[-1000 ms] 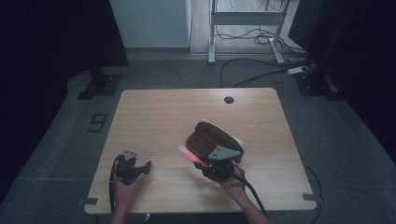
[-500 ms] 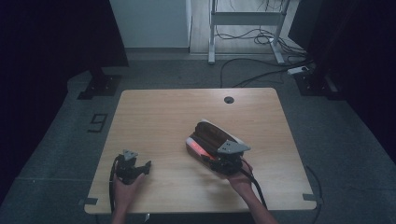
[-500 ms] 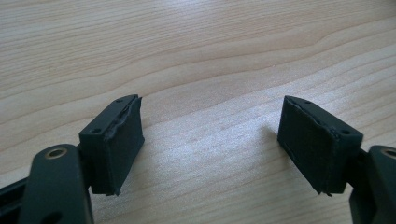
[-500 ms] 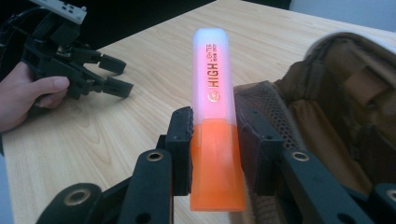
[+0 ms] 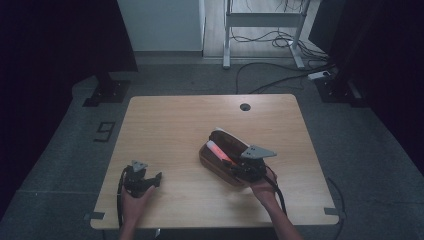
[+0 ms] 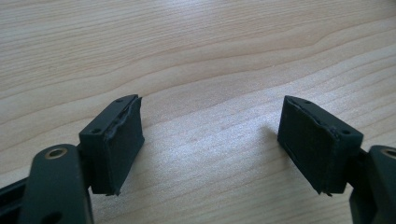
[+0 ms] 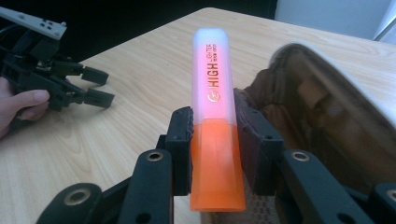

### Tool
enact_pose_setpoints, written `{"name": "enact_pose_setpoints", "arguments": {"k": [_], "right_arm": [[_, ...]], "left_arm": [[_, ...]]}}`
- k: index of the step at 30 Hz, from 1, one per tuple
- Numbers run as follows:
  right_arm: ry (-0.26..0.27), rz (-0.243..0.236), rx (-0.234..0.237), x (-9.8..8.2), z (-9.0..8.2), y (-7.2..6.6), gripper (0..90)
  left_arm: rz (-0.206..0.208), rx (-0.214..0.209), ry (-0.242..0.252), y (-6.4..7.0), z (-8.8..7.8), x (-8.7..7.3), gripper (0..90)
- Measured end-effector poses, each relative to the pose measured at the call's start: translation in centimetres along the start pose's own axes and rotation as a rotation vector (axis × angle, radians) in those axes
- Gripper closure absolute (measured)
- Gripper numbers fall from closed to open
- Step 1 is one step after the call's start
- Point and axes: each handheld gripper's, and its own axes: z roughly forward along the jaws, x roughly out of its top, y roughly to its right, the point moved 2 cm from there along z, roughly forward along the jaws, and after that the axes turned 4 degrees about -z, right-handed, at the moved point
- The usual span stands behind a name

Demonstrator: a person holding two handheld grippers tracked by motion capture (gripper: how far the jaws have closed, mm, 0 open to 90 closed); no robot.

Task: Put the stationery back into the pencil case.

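Right gripper (image 7: pixel 212 135) jaws pinch an orange highlighter (image 7: pixel 214 121); its translucent cap reads "HIGH", smaller print illegible. It sits just beside the open brown pouch (image 5: pixel 225 150), right of table (image 5: pixel 170 125) centre. Left gripper (image 6: pixel 210 144) spread, nothing between, near-left on the table.
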Motion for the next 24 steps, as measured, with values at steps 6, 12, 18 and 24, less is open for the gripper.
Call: {"name": "enact_pose_setpoints", "arguments": {"k": [6, 12, 18, 24], "right_arm": [[0.001, 0.006, -0.024, 0.0, -0.4, 1.4, 65.8], [-0.009, -0.010, -0.044, 0.0, -0.4, 2.4, 65.9], [-0.005, -0.008, -0.053, 0.1, -0.6, 3.3, 65.8], [-0.017, -0.021, -0.066, 0.1, -0.6, 3.8, 65.8]], "left_arm": [[0.000, 0.000, 0.000, 0.0, 0.0, 0.0, 22.1], [0.000, 0.000, 0.000, 0.0, 0.0, 0.0, 22.1], [0.000, 0.000, 0.000, 0.0, 0.0, 0.0, 22.1], [0.000, 0.000, 0.000, 0.0, 0.0, 0.0, 22.1]]}}
